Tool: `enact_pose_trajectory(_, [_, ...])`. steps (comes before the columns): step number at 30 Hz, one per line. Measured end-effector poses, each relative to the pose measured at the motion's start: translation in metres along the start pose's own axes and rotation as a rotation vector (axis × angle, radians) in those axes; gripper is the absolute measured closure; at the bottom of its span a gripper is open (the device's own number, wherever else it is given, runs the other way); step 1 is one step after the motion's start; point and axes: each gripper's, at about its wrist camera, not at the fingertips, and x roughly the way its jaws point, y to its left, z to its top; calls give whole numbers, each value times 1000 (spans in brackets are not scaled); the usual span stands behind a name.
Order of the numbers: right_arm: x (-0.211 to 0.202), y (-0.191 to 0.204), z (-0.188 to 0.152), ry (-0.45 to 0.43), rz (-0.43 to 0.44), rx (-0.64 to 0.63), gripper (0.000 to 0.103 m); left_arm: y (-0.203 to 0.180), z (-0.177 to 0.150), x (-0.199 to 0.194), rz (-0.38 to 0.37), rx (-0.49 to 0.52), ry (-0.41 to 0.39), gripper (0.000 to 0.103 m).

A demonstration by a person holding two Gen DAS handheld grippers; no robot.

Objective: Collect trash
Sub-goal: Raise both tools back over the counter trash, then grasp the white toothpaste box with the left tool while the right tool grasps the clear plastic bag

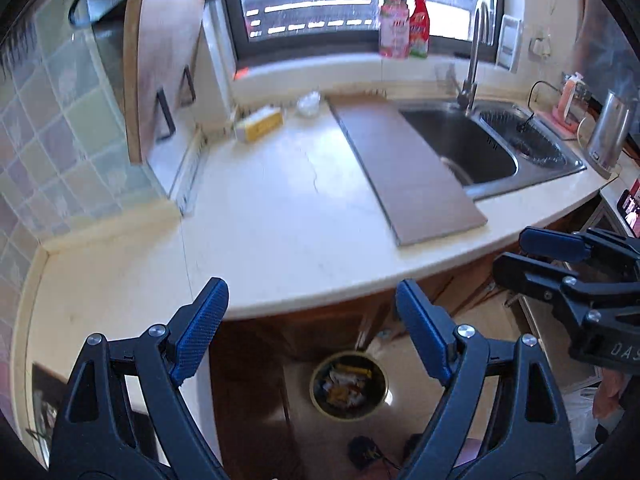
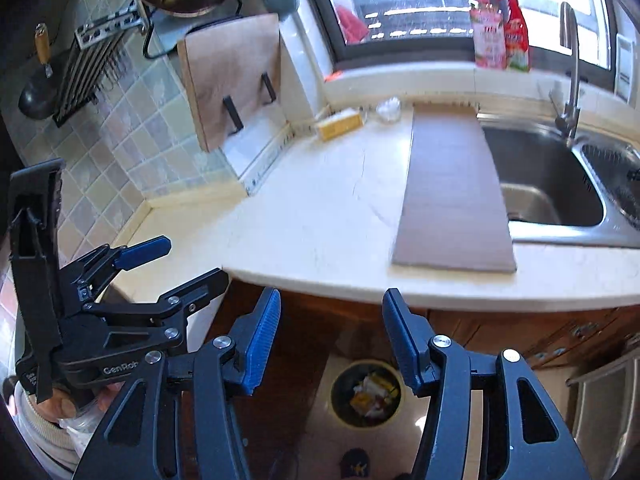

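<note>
Holding both the left gripper and right gripper spread and empty, we see trash in the bin, desk nearly clean

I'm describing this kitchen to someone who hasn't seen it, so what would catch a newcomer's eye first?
Probably the two open blue-padded grippers, the left gripper and the right gripper, both empty above the counter edge. Next, the round trash bin on the floor below, already holding wrappers. Then the pale countertop, with a brown board lying beside the steel sink and bright bottles on the windowsill.
</note>
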Motion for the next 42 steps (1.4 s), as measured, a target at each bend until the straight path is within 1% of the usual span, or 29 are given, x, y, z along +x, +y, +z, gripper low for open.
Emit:
enact_pose_trajectory(4, [-17,7,39,-57,-13,9,48,6,40,-14,9,27,-57,19])
enact_pose_trajectory(6, [-24,8,62,-78,-23,9,42,10,61,-16,21,47,-80,19])
enact_pose_trajectory(10, [-29,2,108,-104,-39,25,39,16,100,-11,57,61,-103,19])
enact_pose_trajectory(13, [-24,-12,141,-114,-50,46,39,20,127,6,86,62,-89,19])
enact_pose_trajectory(15, [-20,-25,169,-117,-51,61,39,26,145,26,92,52,-73,19])
enact_pose_trajectory(19, [3,-56,231,-128,-33,74,36,38,183,75,95,27,-25,19])
enact_pose_trajectory(21, [19,-72,259,-133,-21,69,32,45,202,105,112,24,-4,19])
enact_pose_trajectory(23, [42,-88,292,-127,-10,61,31,54,222,139,124,19,33,19])
enact_pose_trajectory(26, [86,-111,334,-85,9,65,30,67,250,198,115,7,112,19])
enact_pose_trajectory(30, [168,-148,385,9,40,90,30,80,280,272,122,-14,179,19])
enact_pose_trajectory(33, [232,-172,413,66,56,92,30,89,296,328,122,-26,220,19])
enact_pose_trajectory(37, [312,-191,435,125,69,86,30,106,313,404,103,-51,285,19])
enact_pose_trajectory(40, [371,-196,445,157,78,62,30,118,317,446,94,-74,320,19])
enact_pose_trajectory(42, [400,-194,442,171,81,48,30,126,318,469,97,-91,340,19])
